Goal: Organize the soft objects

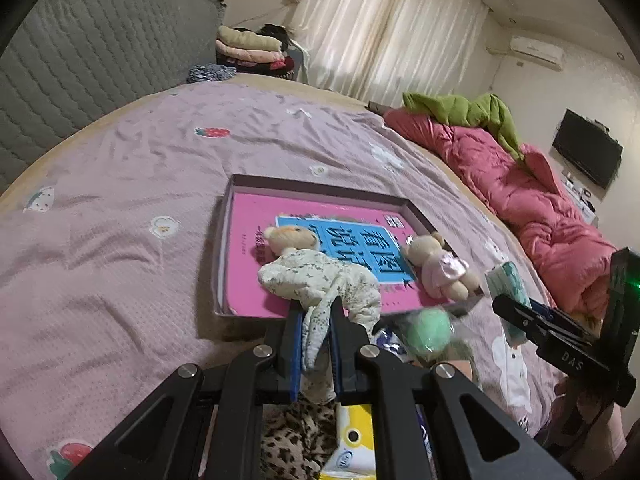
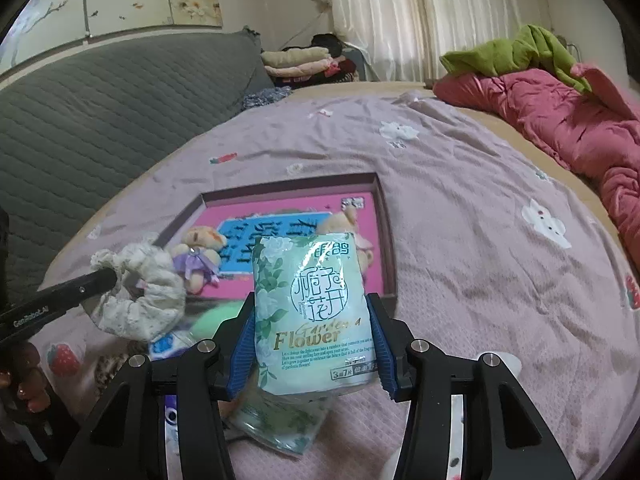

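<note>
My left gripper (image 1: 316,320) is shut on a white floral scrunchie (image 1: 332,284), held over the near edge of a shallow box (image 1: 240,184) with a pink book inside; the scrunchie also shows in the right wrist view (image 2: 140,292). My right gripper (image 2: 312,320) is shut on a pale green tissue pack (image 2: 312,304), held above the bed; it also shows in the left wrist view (image 1: 506,280). Two small teddy bears lie in the box: one at left (image 1: 286,236) (image 2: 200,252), one in a pink dress at right (image 1: 440,268).
A green ball (image 1: 430,330) in a clear bag, a leopard-print cloth (image 1: 296,436), a yellow pack (image 1: 356,440) and a second tissue pack (image 2: 280,420) lie near the bed's front edge. A pink quilt (image 1: 520,208) with a green garment (image 1: 472,110) lies at right. Grey headboard (image 1: 92,52) at left.
</note>
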`<action>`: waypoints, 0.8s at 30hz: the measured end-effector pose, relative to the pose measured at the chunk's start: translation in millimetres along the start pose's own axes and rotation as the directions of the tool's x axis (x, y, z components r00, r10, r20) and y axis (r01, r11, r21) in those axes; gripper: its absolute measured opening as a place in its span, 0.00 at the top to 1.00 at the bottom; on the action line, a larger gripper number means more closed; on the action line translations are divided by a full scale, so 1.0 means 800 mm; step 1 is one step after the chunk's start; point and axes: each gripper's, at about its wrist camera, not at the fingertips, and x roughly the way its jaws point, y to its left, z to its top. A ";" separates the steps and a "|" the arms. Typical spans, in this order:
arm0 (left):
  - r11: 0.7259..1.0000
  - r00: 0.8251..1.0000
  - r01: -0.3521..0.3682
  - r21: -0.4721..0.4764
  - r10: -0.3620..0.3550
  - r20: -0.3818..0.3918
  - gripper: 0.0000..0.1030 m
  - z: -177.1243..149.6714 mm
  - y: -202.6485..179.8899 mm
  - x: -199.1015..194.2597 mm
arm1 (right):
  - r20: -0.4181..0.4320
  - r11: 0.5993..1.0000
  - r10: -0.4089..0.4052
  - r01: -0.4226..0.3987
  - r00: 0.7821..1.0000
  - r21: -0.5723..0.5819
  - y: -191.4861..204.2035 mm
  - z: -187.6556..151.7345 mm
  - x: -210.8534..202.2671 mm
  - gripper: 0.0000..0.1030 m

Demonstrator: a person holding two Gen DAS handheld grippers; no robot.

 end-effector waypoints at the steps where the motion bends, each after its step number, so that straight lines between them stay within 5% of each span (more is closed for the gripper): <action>1: 1.000 1.000 -0.001 -0.009 0.001 0.001 0.89 0.002 0.003 0.000 | 0.004 1.000 0.002 -0.002 1.000 -0.002 0.002 0.001 0.001 0.49; 24: 1.000 0.997 -0.013 -0.010 0.014 0.077 0.89 0.031 0.005 0.004 | 0.073 0.998 0.046 -0.042 0.996 -0.053 0.031 0.035 0.015 0.49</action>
